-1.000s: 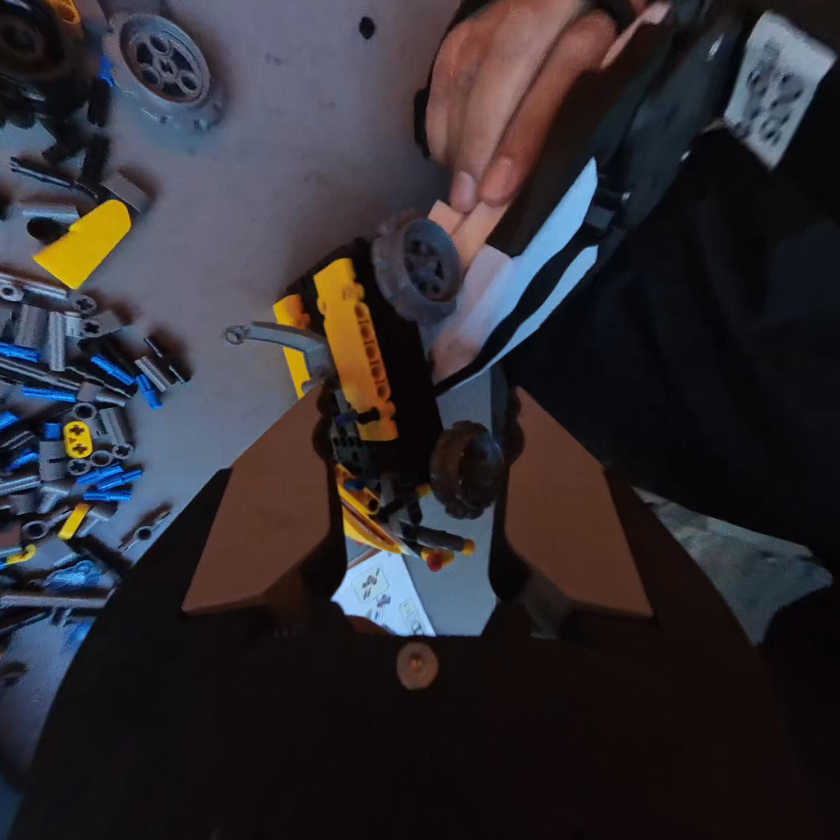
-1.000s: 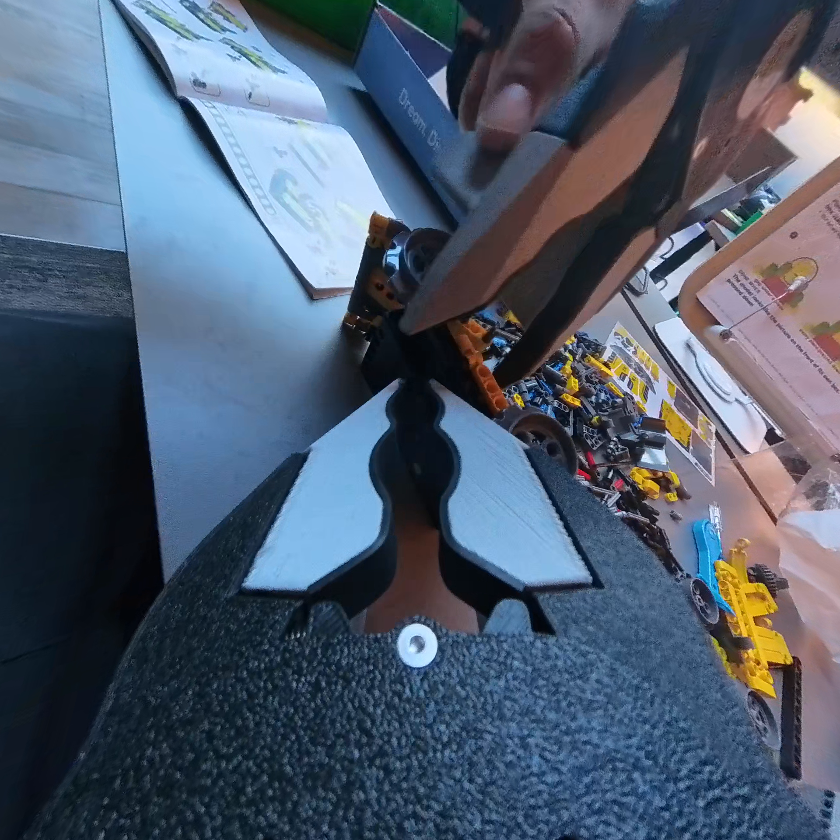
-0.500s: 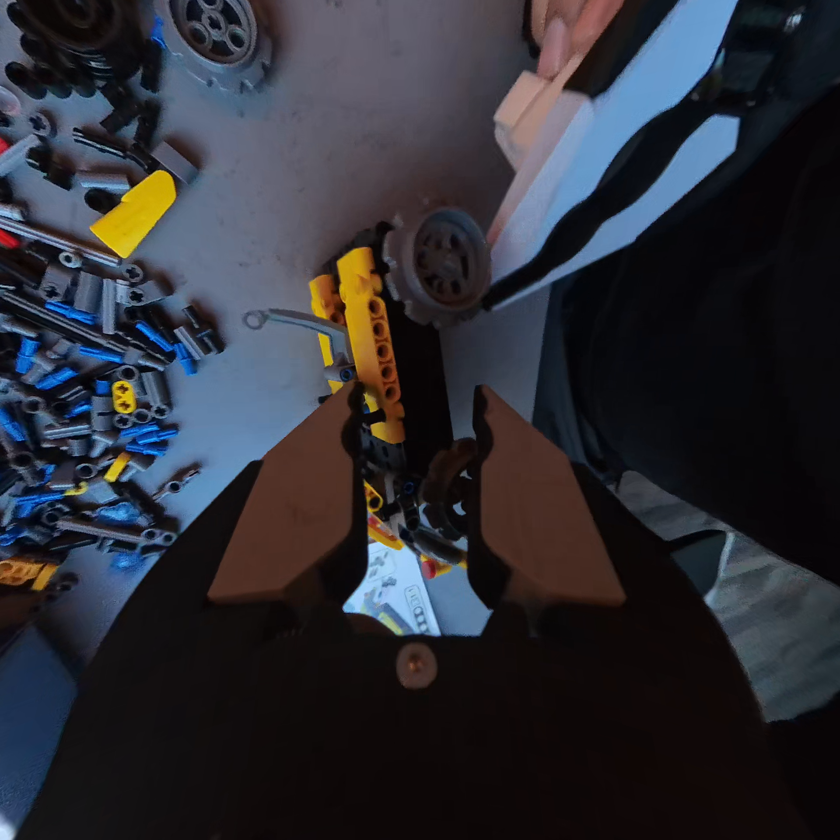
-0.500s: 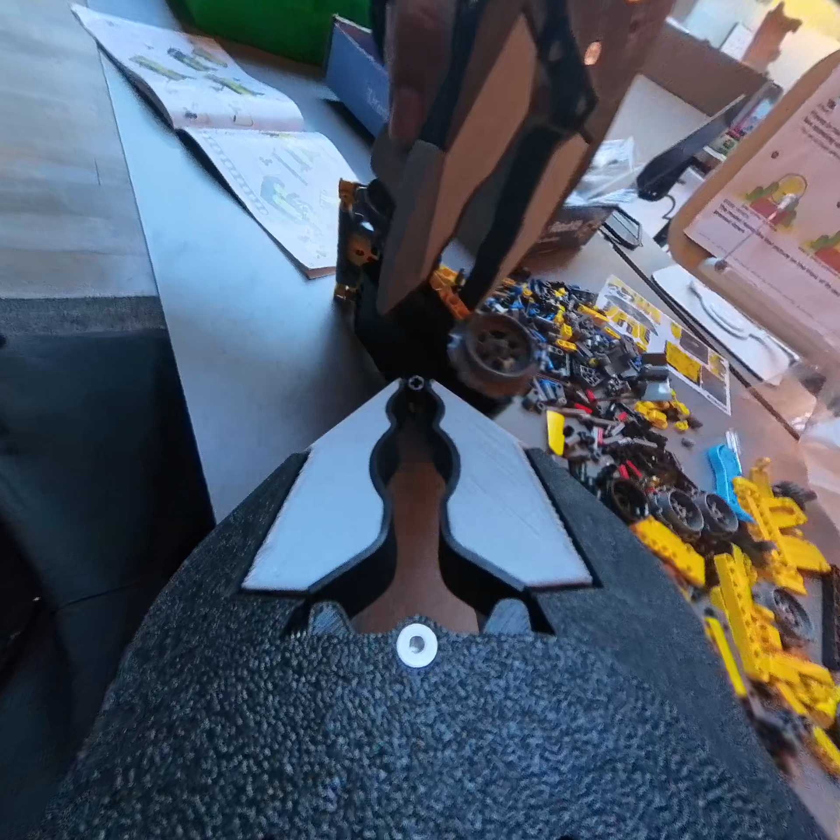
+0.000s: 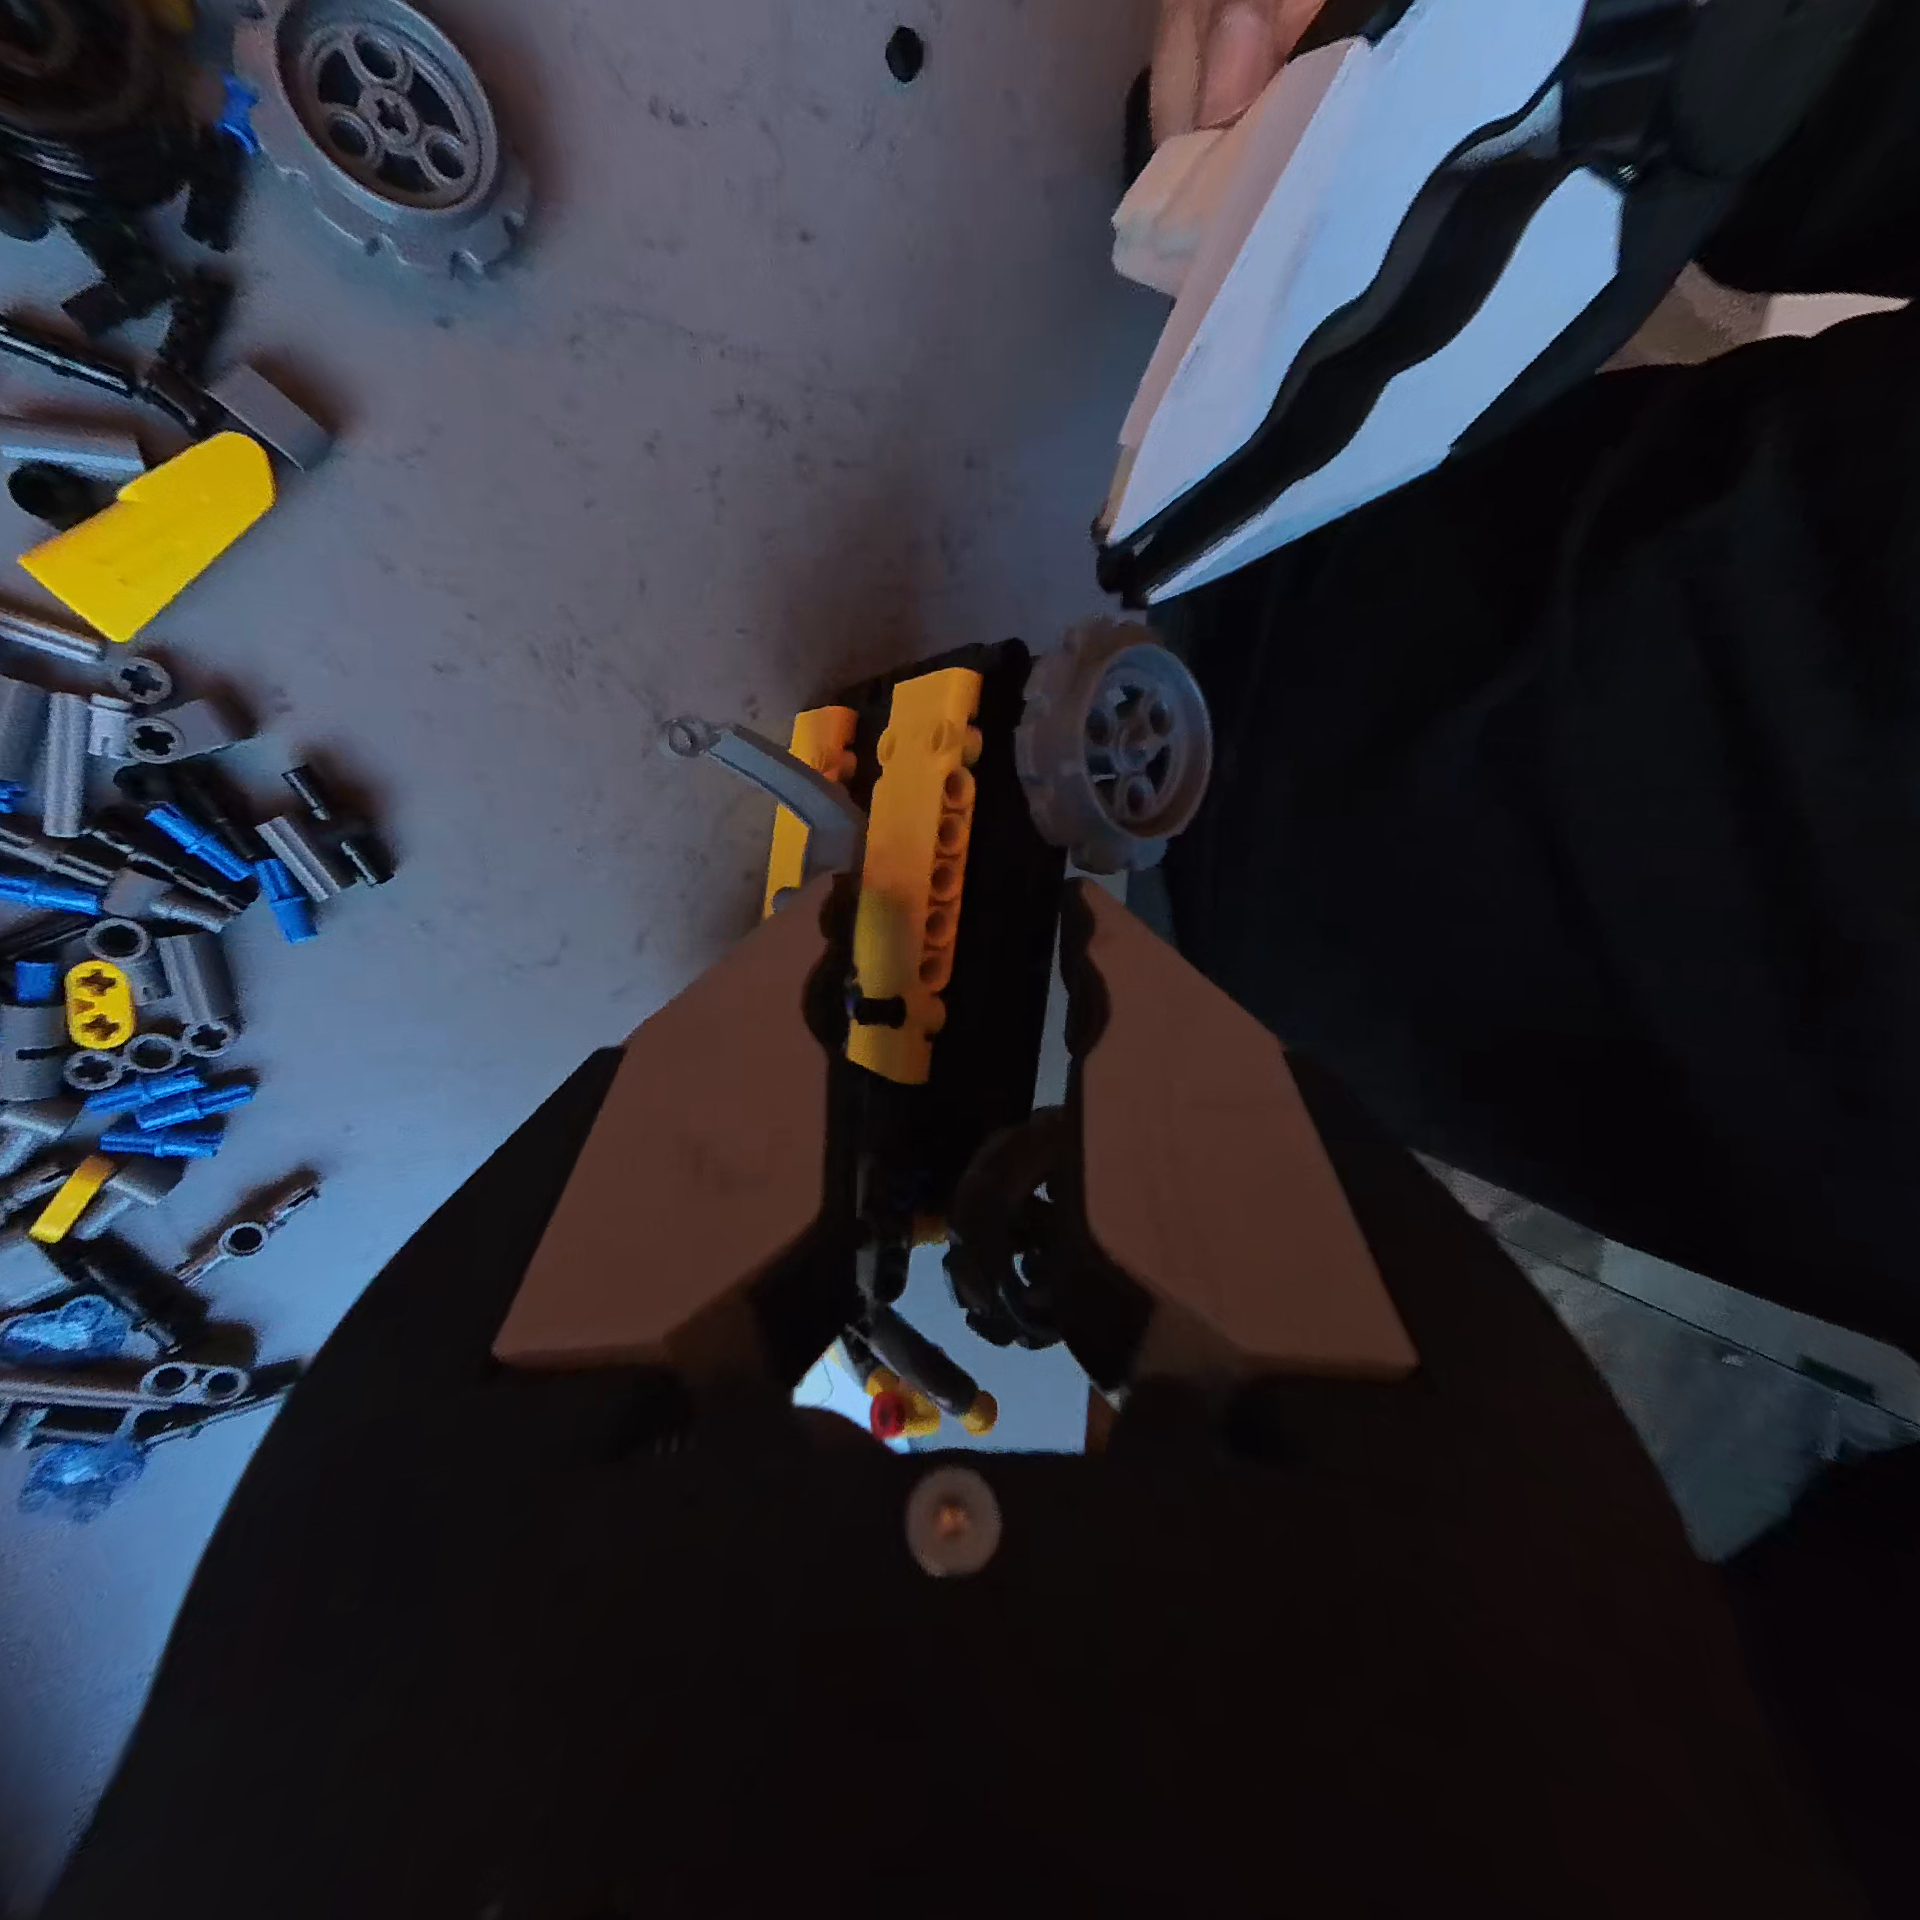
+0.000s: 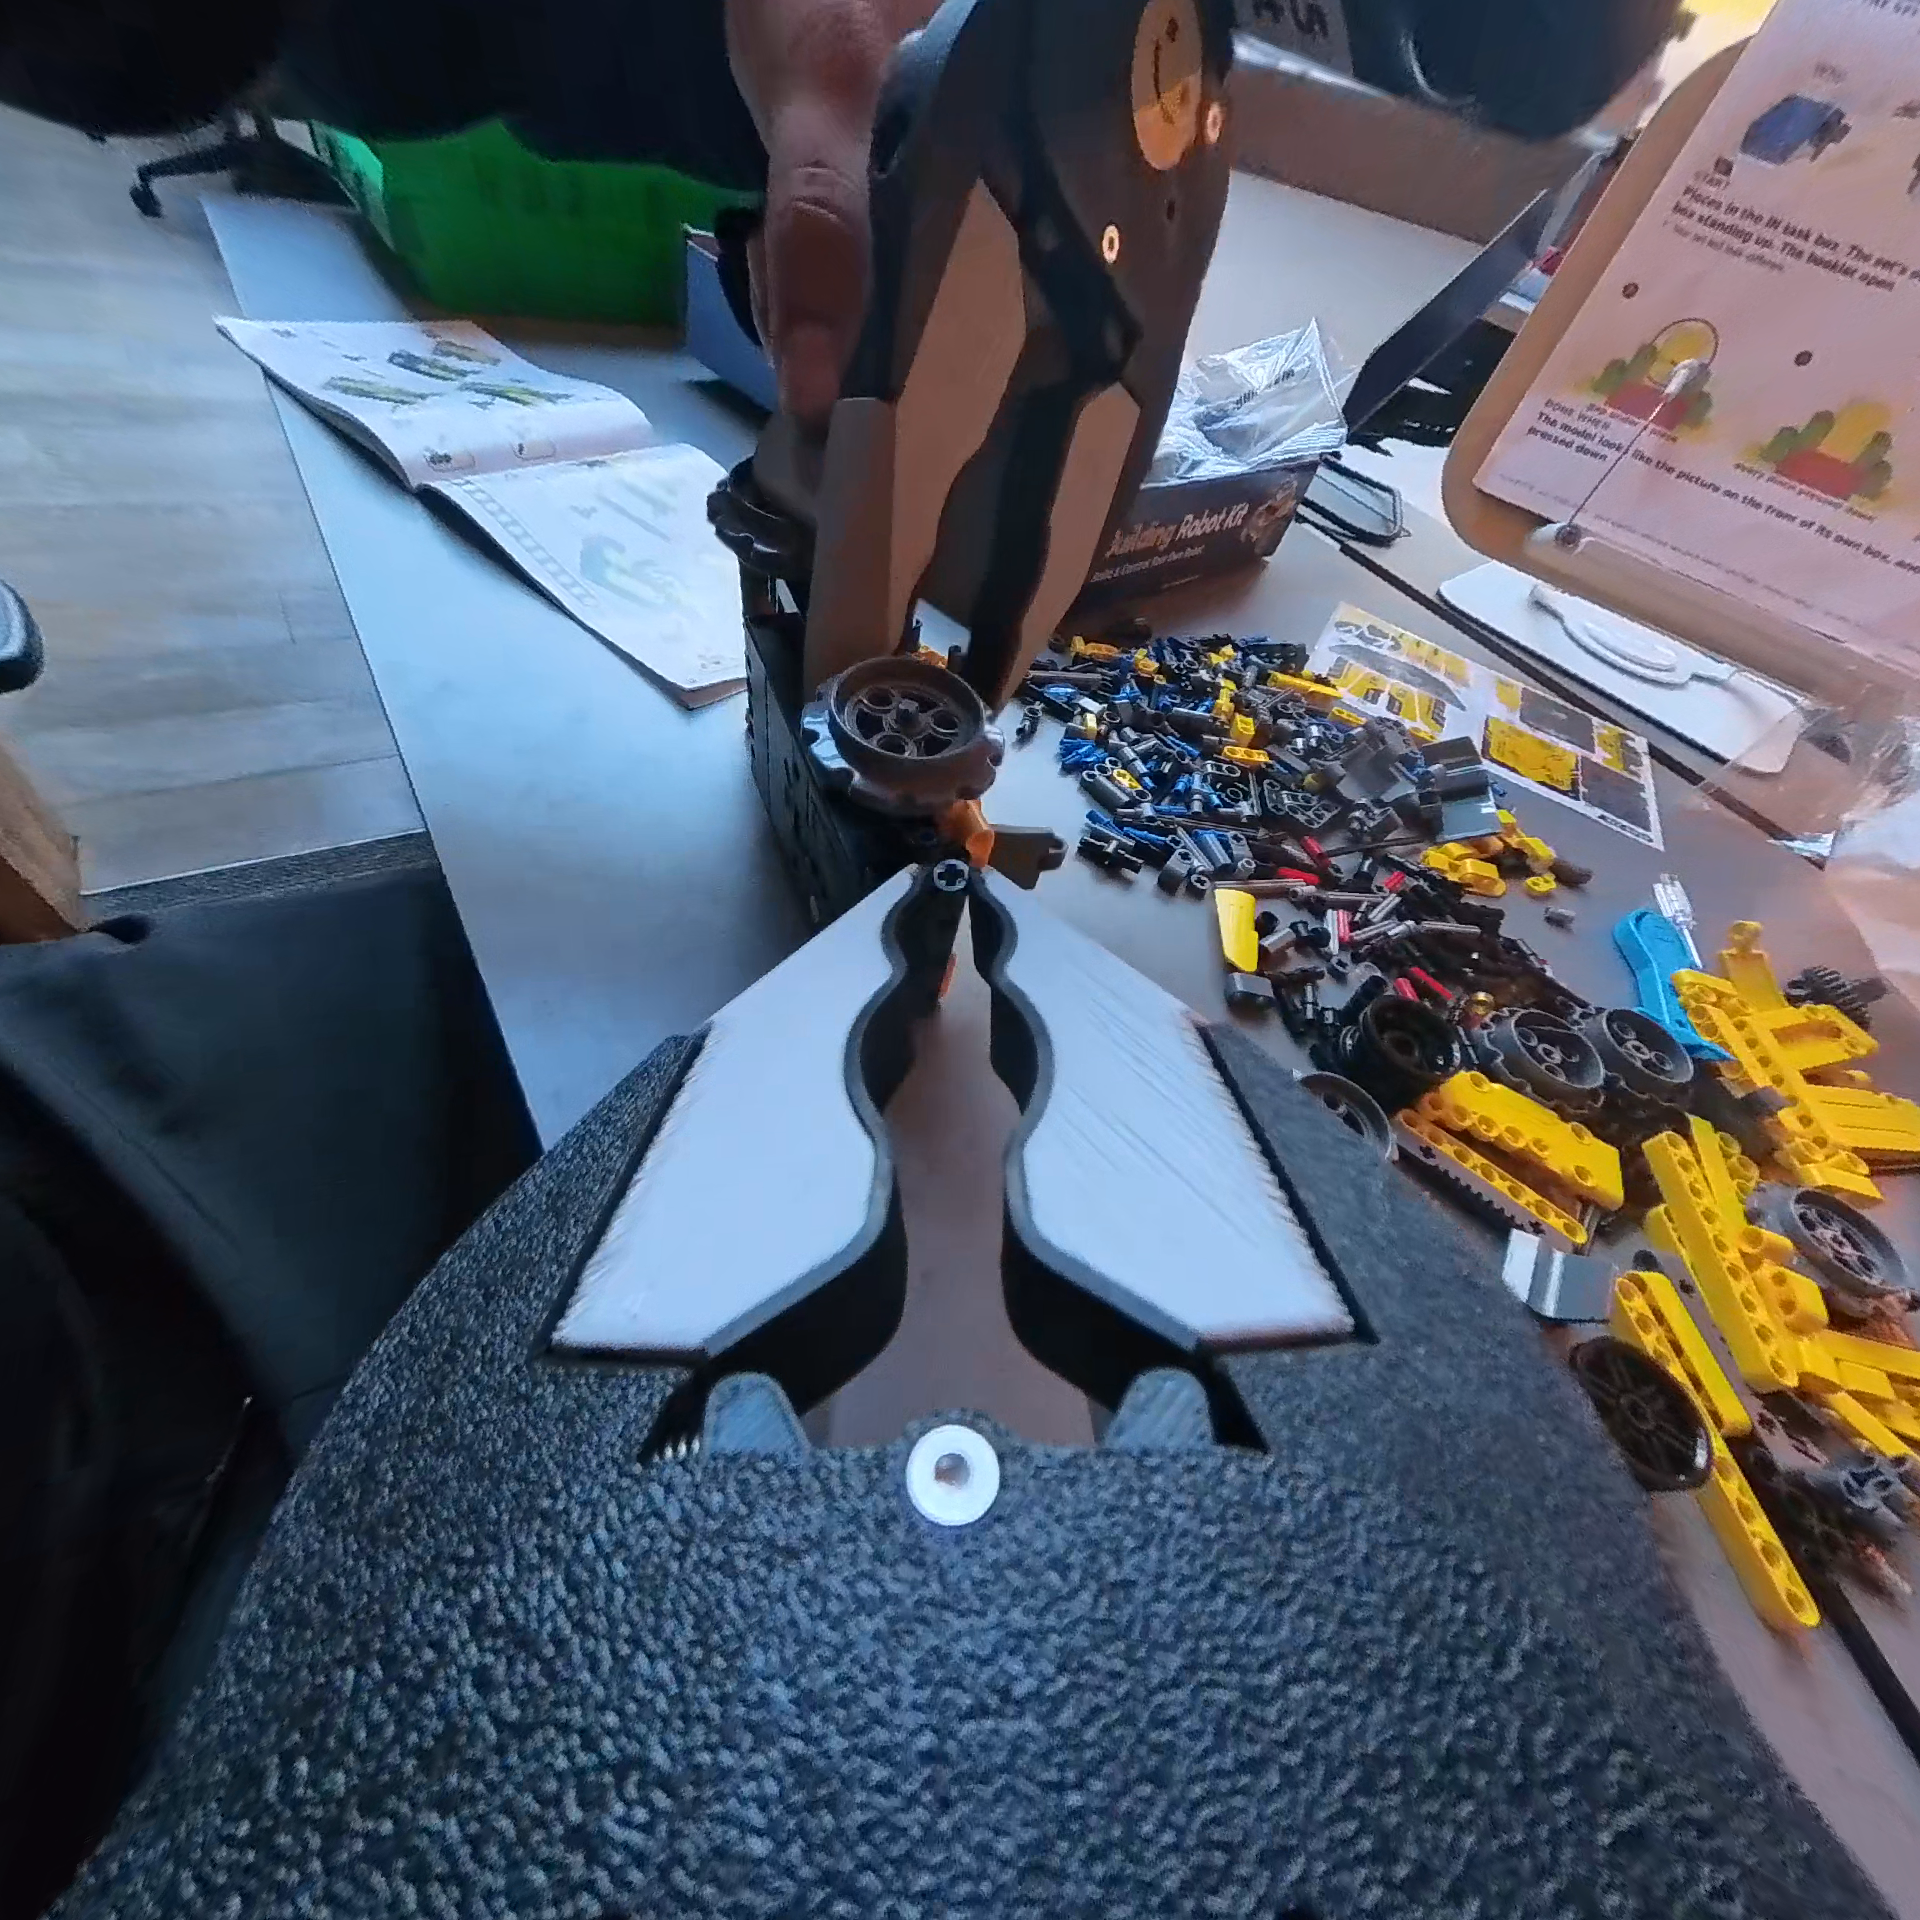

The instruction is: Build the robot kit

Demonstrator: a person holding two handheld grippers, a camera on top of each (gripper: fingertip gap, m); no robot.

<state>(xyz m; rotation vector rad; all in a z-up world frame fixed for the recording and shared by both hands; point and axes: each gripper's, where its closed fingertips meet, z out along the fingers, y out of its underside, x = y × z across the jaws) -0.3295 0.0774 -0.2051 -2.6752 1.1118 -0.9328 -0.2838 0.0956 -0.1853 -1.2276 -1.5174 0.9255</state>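
Open booklet, sticker sheet, green bin.

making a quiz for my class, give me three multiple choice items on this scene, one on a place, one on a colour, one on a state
1. In the right wrist view, the open booklet lies: A left of the model B on the floor C inside a drawer
2. The holed beam on the model is: A green B yellow C red
3. The left gripper has its jaws: A wide open B out of view C closed on the model

A: it lies leftward, beyond the model. B: plainly yellow. C: the jaws grip its sides.
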